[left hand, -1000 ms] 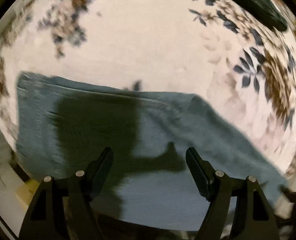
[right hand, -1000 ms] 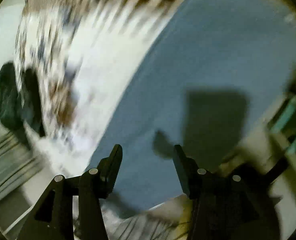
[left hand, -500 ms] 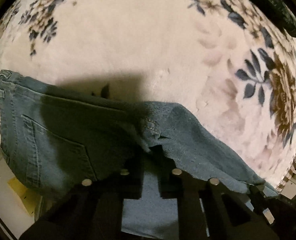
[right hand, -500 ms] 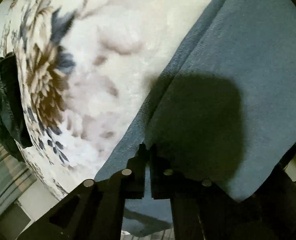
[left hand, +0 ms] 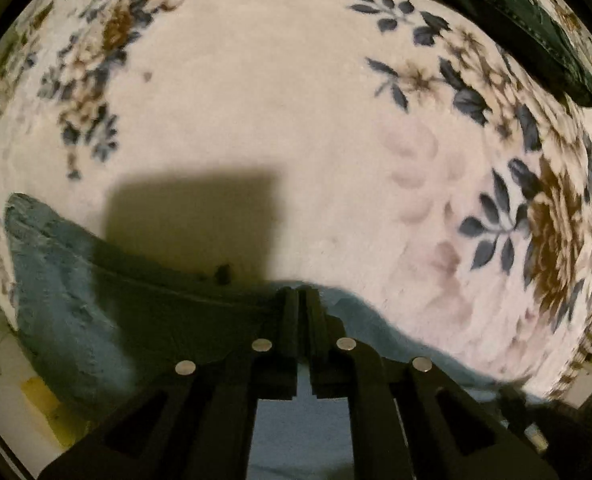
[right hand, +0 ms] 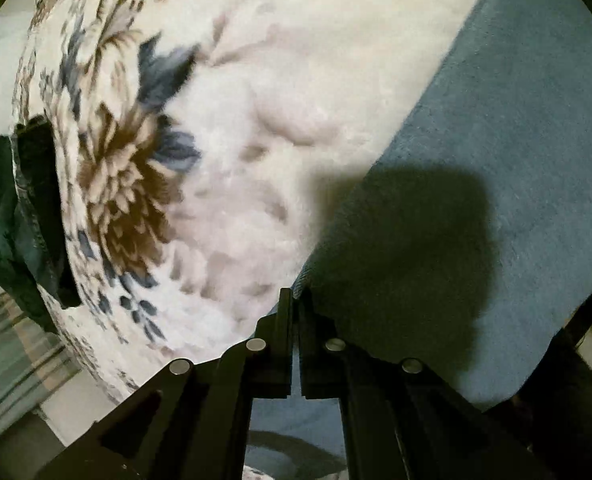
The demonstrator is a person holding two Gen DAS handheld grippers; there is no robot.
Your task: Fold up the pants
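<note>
Blue denim pants (left hand: 76, 320) lie on a cream floral blanket (left hand: 296, 100). In the left wrist view their edge runs across the lower part of the picture, and my left gripper (left hand: 299, 294) is shut on that edge, the cloth bunched at its tips. In the right wrist view the pants (right hand: 515, 140) fill the right side, their long edge slanting up to the right. My right gripper (right hand: 294, 300) is shut on that edge, with denim pinched between its fingers.
The blanket (right hand: 256, 100) carries brown and blue flower prints (left hand: 555, 220). A dark green garment (left hand: 527, 20) lies at its far edge, seen as a dark heap (right hand: 12, 220) at left in the right wrist view. Pale floor (right hand: 16, 380) shows beyond the blanket's border.
Both grippers went from open above the denim to shut on its edge. The left one has since drawn the pants edge lower in its view, baring more blanket.
</note>
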